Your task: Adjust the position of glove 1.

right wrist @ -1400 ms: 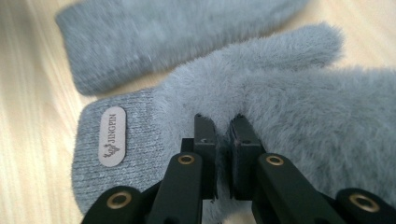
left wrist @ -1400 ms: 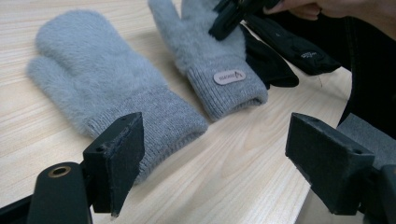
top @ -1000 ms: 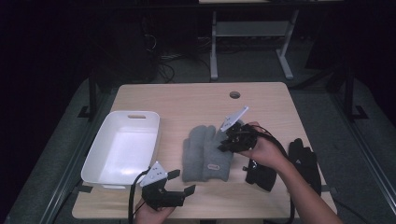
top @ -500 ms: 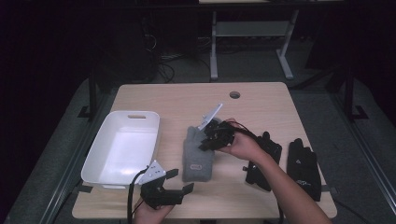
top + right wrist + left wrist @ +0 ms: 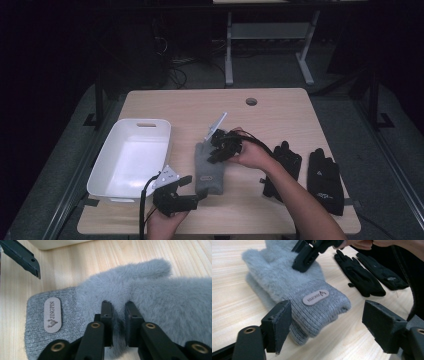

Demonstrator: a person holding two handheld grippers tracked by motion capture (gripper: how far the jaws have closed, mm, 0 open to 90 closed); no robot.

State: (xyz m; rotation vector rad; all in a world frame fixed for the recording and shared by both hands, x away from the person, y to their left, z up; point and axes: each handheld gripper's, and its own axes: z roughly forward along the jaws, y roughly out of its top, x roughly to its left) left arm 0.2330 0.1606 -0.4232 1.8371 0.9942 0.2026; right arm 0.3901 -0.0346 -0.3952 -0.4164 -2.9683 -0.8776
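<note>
Two sets of tongs on my rig. Right tongs (image 5: 216, 150) clenched on fuzzy grey knitted glove (image 5: 210, 167), pinching fluffy part; glove lies mid-bench (image 5: 190, 107), cuff toward near edge, tan label (image 5: 52, 315) on cuff. Left tongs (image 5: 192, 192) released, jaws wide, low at near edge just beside cuff. White plastic tub (image 5: 131, 157) left of glove. Pair of black gloves (image 5: 305, 172) right, flat on bench.

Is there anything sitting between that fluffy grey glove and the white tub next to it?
Nothing visible. The grey glove, pinched by the right gripper, lies beside the white tub with bare wood between them. The open left gripper waits near the glove's cuff, below that gap.
</note>
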